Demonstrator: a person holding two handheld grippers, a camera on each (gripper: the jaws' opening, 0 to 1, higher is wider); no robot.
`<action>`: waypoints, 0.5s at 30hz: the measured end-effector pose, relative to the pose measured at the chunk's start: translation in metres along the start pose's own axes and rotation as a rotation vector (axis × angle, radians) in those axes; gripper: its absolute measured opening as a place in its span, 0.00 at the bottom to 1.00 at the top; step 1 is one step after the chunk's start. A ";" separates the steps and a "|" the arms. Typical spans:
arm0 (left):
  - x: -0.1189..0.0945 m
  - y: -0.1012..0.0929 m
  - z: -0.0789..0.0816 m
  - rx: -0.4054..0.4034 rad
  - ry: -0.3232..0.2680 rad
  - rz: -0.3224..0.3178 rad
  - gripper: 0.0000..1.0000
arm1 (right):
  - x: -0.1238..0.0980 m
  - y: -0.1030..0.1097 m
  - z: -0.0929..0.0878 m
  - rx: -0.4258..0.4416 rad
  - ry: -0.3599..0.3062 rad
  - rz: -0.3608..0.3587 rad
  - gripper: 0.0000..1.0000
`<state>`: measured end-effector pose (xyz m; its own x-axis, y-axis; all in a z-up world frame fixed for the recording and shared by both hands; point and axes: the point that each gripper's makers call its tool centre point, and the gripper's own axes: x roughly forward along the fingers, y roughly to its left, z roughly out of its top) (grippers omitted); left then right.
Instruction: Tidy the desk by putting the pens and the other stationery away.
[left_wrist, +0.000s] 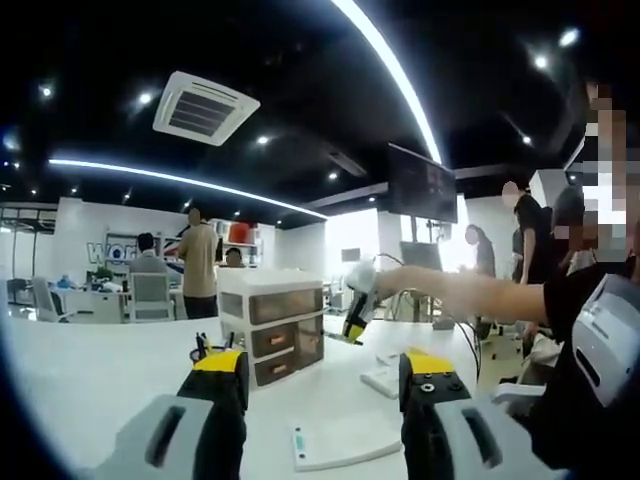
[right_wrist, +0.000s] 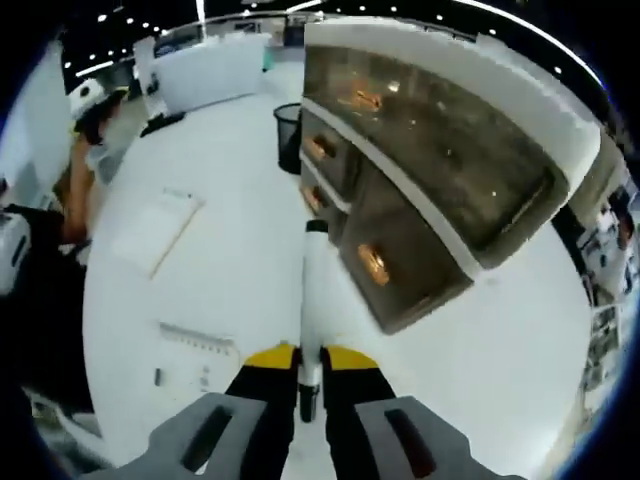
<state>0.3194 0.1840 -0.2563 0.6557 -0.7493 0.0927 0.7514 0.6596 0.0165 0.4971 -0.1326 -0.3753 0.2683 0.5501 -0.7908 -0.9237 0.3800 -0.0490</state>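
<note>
Your left hand-held gripper (left_wrist: 325, 400) has two black jaws with yellow caps, set on pale grey housings with dark slots; the jaw nearer your dark sleeve (left_wrist: 560, 290) carries small screws. Your right hand-held gripper (right_wrist: 310, 375) matches: black jaws, yellow caps, slotted grey housings.

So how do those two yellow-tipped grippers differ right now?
The left gripper has its jaws spread wide apart with nothing between them; the right gripper is clamped on a white pen. The left hangs back over the desk, while the right reaches toward the drawer unit. Both have black jaws with yellow tips.
</note>
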 end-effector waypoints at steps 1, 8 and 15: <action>0.000 0.000 0.000 0.001 -0.001 0.000 0.61 | -0.004 0.001 0.004 0.014 -0.028 -0.011 0.08; 0.002 -0.002 -0.001 0.000 0.005 -0.002 0.61 | -0.037 -0.008 0.028 0.195 -0.241 -0.050 0.07; 0.002 -0.003 -0.002 -0.001 0.006 -0.003 0.61 | -0.062 0.009 0.047 0.186 -0.405 -0.077 0.07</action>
<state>0.3188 0.1801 -0.2583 0.6538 -0.7516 0.0867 0.7535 0.6573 0.0156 0.4851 -0.1285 -0.2986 0.4540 0.7476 -0.4847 -0.8419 0.5380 0.0412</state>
